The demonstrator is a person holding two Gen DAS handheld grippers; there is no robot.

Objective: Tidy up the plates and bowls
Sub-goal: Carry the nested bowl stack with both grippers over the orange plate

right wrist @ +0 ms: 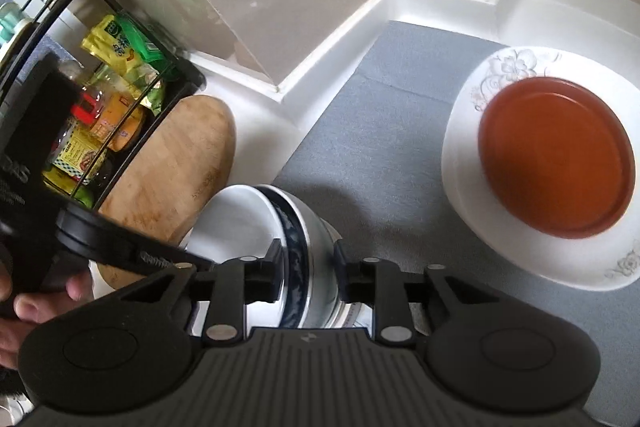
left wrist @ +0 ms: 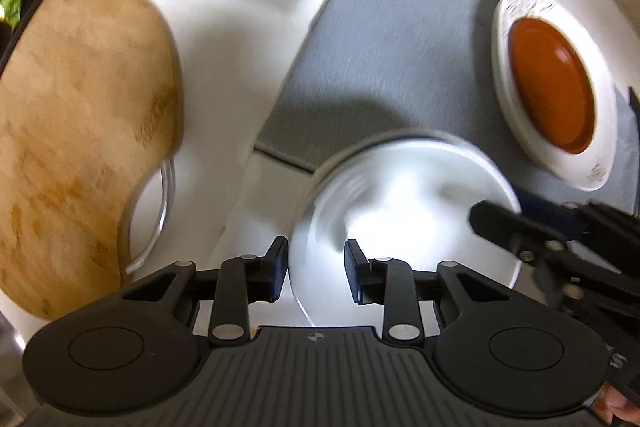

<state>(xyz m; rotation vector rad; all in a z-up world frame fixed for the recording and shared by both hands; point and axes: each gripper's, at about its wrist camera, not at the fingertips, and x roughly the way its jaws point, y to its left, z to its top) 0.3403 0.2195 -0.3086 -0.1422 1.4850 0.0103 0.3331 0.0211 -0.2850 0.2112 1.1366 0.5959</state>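
A white bowl [left wrist: 400,195] sits nested inside a blue-rimmed bowl [right wrist: 316,227] at the near edge of a grey mat [right wrist: 380,147]. My left gripper [left wrist: 317,267] points straight down over the white bowl's left rim, one finger outside and one inside, shut on the wall. My right gripper [right wrist: 308,267] straddles the opposite side, its pads pressed on the blue-rimmed bowl's wall. One of its fingers [left wrist: 504,227] shows inside the bowl in the left wrist view. Farther right an orange plate [right wrist: 560,155] lies on a white flowered plate [right wrist: 472,219].
A wooden cutting board [left wrist: 80,127] lies left of the bowls on the white counter. Behind it stands a black wire rack [right wrist: 120,87] with packets and jars. White walls close the back corner. A person's hand [right wrist: 24,303] holds the left gripper's handle.
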